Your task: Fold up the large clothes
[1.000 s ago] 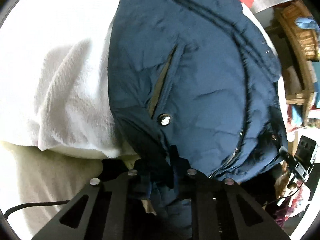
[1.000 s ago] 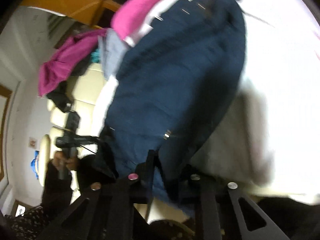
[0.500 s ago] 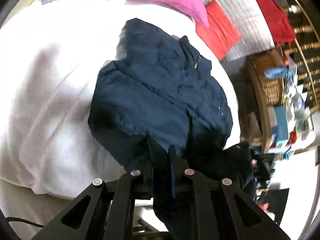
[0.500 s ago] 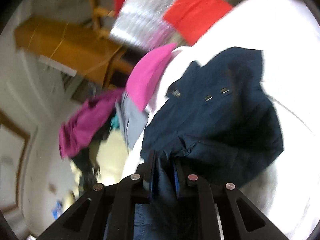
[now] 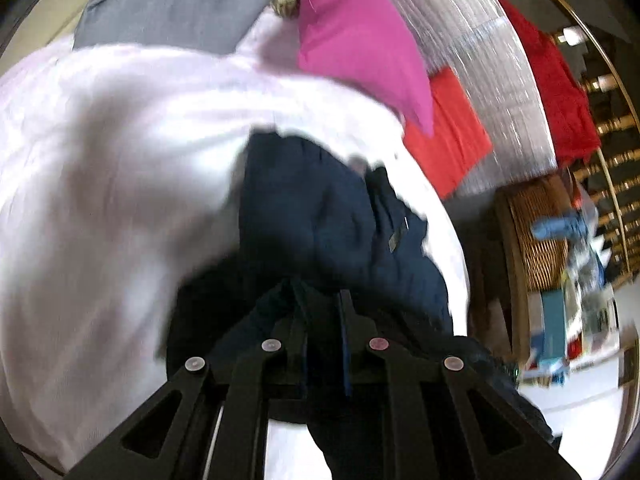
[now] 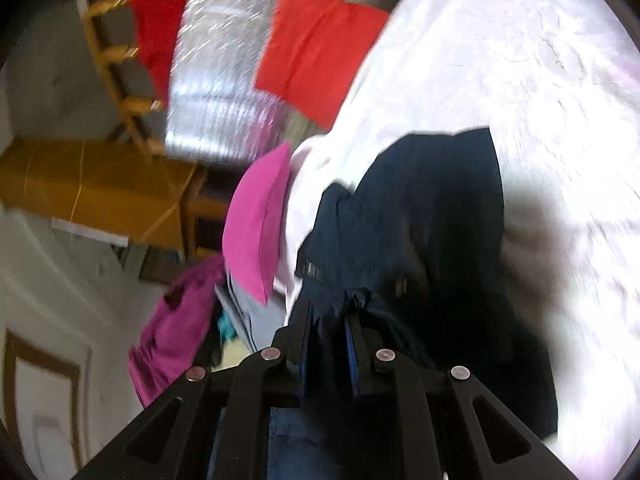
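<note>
Jacket point(image 5: 320, 216) hem now lifted back over its body beyond your jaws; both grippers point(image 5: 323, 300) point(image 6: 328, 312) remain clamped on fabric, fold underway.

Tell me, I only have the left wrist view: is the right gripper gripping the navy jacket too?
Observer: Yes. The right gripper is shut on a bunched edge of the navy jacket, dark cloth pinched between its blue pads.
Operator: What lies on the far side of the pink pillow?
Observer: In the right wrist view a magenta garment is heaped beside the pink pillow, off the white cover.
Operator: Anything beyond that heap?
Observer: An orange-brown wooden piece of furniture, with a wooden ladder-like frame above it in the picture.
</note>
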`<state>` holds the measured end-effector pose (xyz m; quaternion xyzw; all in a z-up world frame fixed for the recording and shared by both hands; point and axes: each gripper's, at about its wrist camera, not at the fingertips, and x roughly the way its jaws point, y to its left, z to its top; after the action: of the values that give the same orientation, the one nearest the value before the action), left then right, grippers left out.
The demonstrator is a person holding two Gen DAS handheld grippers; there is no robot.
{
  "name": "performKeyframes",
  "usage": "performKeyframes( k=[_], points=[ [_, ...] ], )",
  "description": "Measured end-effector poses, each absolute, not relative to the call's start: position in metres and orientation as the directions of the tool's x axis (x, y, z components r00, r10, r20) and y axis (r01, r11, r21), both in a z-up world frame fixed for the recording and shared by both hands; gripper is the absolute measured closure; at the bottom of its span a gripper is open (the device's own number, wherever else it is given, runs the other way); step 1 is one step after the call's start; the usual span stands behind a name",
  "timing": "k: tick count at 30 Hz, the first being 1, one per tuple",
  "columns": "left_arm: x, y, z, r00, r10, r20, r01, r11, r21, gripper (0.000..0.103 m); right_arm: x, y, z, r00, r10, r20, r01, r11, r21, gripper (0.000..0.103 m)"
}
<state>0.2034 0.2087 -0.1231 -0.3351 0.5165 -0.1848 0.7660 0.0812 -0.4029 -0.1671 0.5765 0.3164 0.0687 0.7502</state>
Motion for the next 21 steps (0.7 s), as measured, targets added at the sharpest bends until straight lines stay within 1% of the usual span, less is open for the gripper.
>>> performKeyframes(
  k=[2,3,4,5,6,7,8,9,11,12,13,14,15,16,17,19,20,21],
  points=[
    [0.231,0.204,-0.131,0.438,-0.598,-0.671,-0.083,0.716,-0.693,0.09,0.097,-0.416,-0.182,0.799,0.452,-0.396,0.304,0.265,0.915,0.082],
    [0.24,0.2,-0.137,0.442,-0.589,-0.676,-0.096,0.718,-0.689,0.09,0.103,-0.426,-0.193,0.812,0.431,-0.393,0.327,0.222,0.919,0.072],
    [0.248,0.195,-0.145,0.441,-0.586,-0.68,-0.107,0.718,-0.688,0.09,0.104,-0.435,-0.2,0.83,0.41,-0.379,0.331,0.184,0.925,0.046],
    [0.256,0.189,-0.155,0.445,-0.582,-0.681,-0.116,0.716,-0.688,0.088,0.103,-0.447,-0.21,0.862,0.392,-0.322,0.303,0.111,0.947,0.031],
    [0.258,0.187,-0.16,0.454,-0.582,-0.675,-0.119,0.711,-0.693,0.082,0.098,-0.453,-0.213,0.885,0.374,-0.279,0.272,0.073,0.96,0.022],
    [0.258,0.185,-0.165,0.486,-0.588,-0.647,-0.112,0.692,-0.713,0.078,0.093,-0.458,-0.215,0.901,0.352,-0.254,0.25,0.057,0.967,0.021],
    [0.254,0.184,-0.166,0.523,-0.596,-0.61,-0.093,0.671,-0.735,0.067,0.089,-0.461,-0.214,0.906,0.34,-0.251,0.24,0.075,0.968,0.021],
    [0.247,0.184,-0.165,0.575,-0.607,-0.549,-0.054,0.641,-0.765,0.049,0.087,-0.461,-0.212,0.901,0.349,-0.259,0.234,0.112,0.966,0.021],
    [0.229,0.185,-0.159,0.682,-0.592,-0.43,0.013,0.597,-0.802,0.032,0.085,-0.455,-0.203,0.89,0.375,-0.26,0.22,0.147,0.964,0.02],
    [0.222,0.186,-0.156,0.718,-0.561,-0.412,0.008,0.598,-0.802,0.026,0.087,-0.448,-0.194,0.879,0.396,-0.267,0.21,0.182,0.961,0.02],
    [0.215,0.186,-0.151,0.749,-0.519,-0.411,-0.015,0.607,-0.794,0.023,0.09,-0.44,-0.186,0.867,0.409,-0.286,0.204,0.233,0.951,0.019],
    [0.208,0.187,-0.143,0.772,-0.487,-0.409,-0.035,0.61,-0.792,0.021,0.091,-0.433,-0.175,0.852,0.412,-0.325,0.204,0.31,0.929,0.019],
    [0.204,0.187,-0.139,0.78,-0.485,-0.395,-0.029,0.603,-0.797,0.02,0.092,-0.422,-0.163,0.837,0.399,-0.374,0.207,0.401,0.892,0.019],
    [0.198,0.185,-0.135,0.783,-0.485,-0.389,-0.022,0.604,-0.797,0.02,0.092,-0.415,-0.156,0.829,0.392,-0.4,0.205,0.451,0.869,0.019],
    [0.19,0.182,-0.132,0.785,-0.473,-0.4,-0.018,0.628,-0.778,0.02,0.092,-0.402,-0.15,0.811,0.394,-0.432,0.2,0.507,0.838,0.019],
    [0.178,0.174,-0.13,0.791,-0.42,-0.445,-0.039,0.692,-0.721,0.02,0.091,-0.39,-0.145,0.787,0.39,-0.477,0.207,0.562,0.801,0.019],
    [0.172,0.17,-0.132,0.783,-0.374,-0.497,-0.078,0.734,-0.675,0.02,0.09,-0.382,-0.142,0.775,0.358,-0.52,0.227,0.611,0.759,0.019],
    [0.17,0.172,-0.134,0.772,-0.357,-0.526,-0.098,0.751,-0.653,0.02,0.089,-0.379,-0.14,0.771,0.333,-0.543,0.238,0.641,0.73,0.02]
  ],
)
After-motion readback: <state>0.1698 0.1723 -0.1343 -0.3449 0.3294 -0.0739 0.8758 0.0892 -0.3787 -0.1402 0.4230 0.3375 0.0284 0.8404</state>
